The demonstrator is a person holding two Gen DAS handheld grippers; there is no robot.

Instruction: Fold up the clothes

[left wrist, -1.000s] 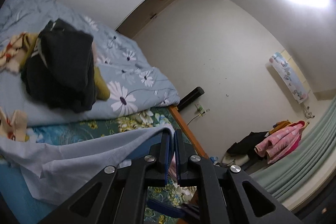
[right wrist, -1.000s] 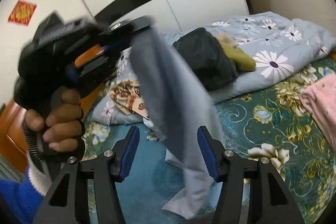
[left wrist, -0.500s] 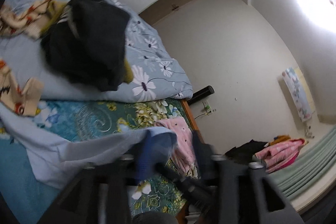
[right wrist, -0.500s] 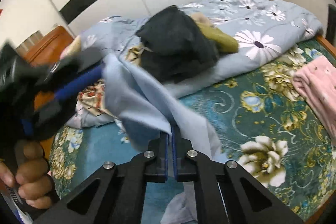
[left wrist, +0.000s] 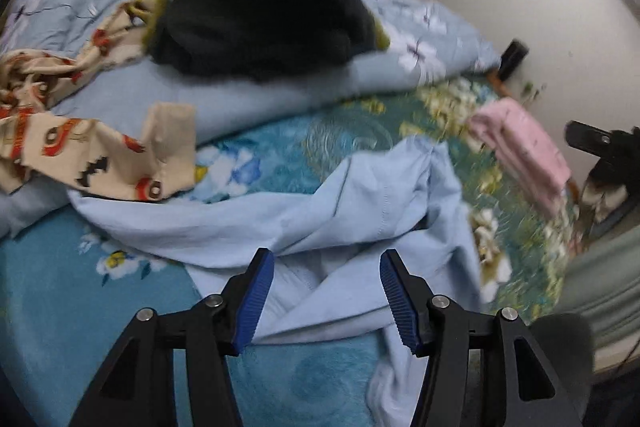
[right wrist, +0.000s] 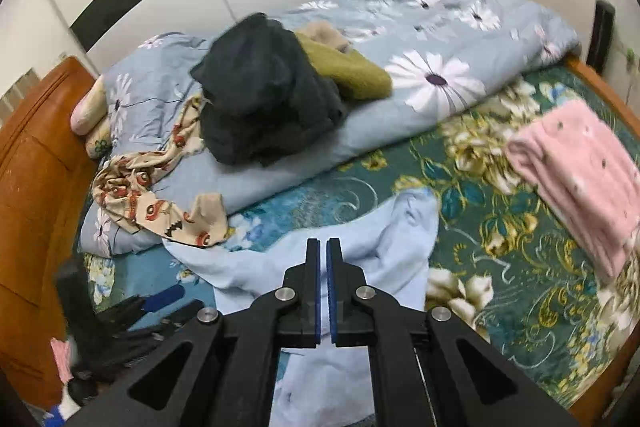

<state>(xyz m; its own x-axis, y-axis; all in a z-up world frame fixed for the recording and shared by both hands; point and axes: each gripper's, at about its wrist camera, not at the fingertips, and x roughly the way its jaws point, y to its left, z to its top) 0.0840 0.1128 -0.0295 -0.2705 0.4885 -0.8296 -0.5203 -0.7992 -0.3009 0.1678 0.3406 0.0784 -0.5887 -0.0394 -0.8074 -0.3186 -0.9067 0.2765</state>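
Left gripper [left wrist: 326, 269] jaws just opened, spread over crumpled light blue garment [left wrist: 360, 211] lower centre, gripping nothing. Right gripper [right wrist: 323, 247] jaws closed; whether cloth is pinched, unclear.

Right tool [right wrist: 323, 251], blue pads together, above crumpled light-blue garment [right wrist: 404, 227] on floral bedsheet [right wrist: 500, 267].

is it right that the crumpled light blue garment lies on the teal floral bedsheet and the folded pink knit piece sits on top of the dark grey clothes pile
Not quite. The folded pink knit piece lies by itself on the teal floral bedsheet, near the bed's edge, apart from the dark grey clothes pile, which sits on the blue daisy duvet. The right wrist view shows this. The crumpled light blue garment does lie on the bedsheet.
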